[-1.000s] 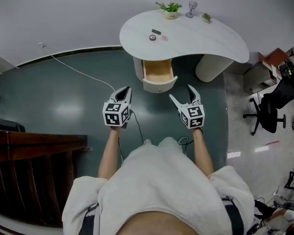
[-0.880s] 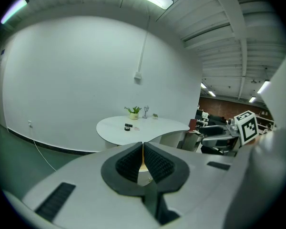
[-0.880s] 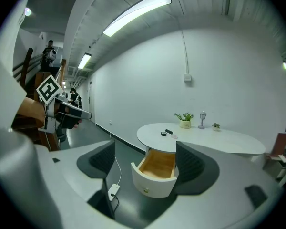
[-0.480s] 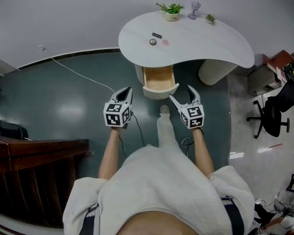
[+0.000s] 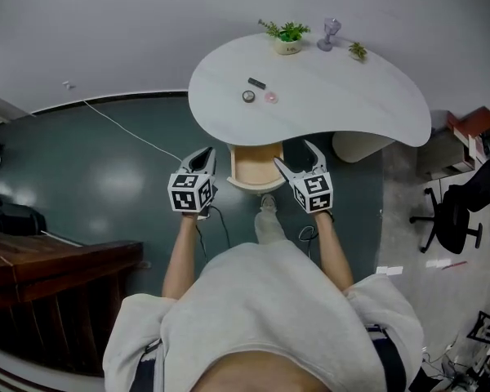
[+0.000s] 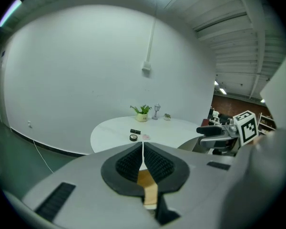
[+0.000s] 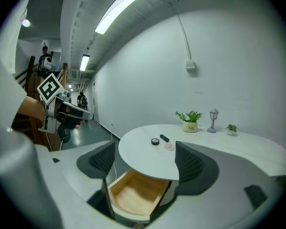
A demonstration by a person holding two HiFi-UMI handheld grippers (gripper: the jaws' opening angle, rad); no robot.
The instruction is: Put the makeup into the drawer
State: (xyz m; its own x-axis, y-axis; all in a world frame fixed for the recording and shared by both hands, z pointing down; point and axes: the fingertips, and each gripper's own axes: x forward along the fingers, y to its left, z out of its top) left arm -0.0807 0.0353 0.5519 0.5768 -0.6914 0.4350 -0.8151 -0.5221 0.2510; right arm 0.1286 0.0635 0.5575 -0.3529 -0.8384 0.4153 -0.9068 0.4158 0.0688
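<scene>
Head view: now closer to the open drawer (image 5: 254, 168), with left gripper (image 5: 206, 153) closed on nothing, right gripper (image 5: 294, 153) wide apart and empty, makeup (image 5: 248, 96) beyond the drawer untouched.

Figure: a staged corner of an office or lab hall is being shown. A white curved table (image 5: 335, 96) with a potted plant (image 5: 287, 35) is being lit by a ceiling strip light (image 7: 126, 6). A glossy grey-green floor (image 5: 90, 178) is being crossed by a cable (image 5: 131, 129), and an office chair (image 5: 456, 209) is being kept alongside.
</scene>
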